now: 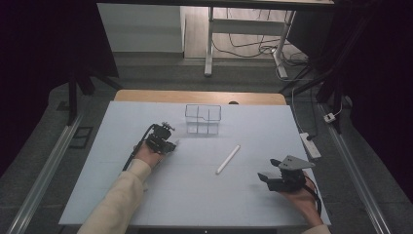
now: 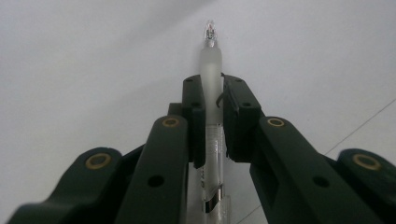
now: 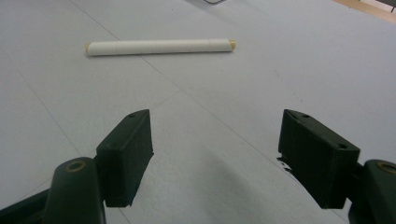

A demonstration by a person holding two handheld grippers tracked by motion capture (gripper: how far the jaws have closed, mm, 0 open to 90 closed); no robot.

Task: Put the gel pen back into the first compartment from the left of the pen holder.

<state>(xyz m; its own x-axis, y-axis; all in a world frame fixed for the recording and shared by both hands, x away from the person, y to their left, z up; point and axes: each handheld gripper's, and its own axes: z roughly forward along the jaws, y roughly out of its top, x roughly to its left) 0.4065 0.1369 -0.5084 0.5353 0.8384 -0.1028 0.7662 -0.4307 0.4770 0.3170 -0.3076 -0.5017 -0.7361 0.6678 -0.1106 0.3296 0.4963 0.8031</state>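
In the left gripper view my left gripper (image 2: 213, 91) is shut on a clear pen (image 2: 210, 56) with a frosted grip and a silver clip; the pen's tip pokes out beyond the jaws over the white tabletop. From the high view, that left gripper (image 1: 164, 140) rests on the table's left half, just left of a clear plastic compartment box (image 1: 203, 118). A white stick (image 1: 228, 159) lies in the middle of the table. My right gripper (image 1: 269, 169) stands open at the front right, jaws pointed toward the white stick (image 3: 159, 46), nothing between them (image 3: 215, 154).
The white table sheet (image 1: 195, 195) has a wooden strip (image 1: 146, 95) showing along its far edge. A power strip (image 1: 310, 145) lies on the floor off the right side. Desk legs and cables stand beyond the table.
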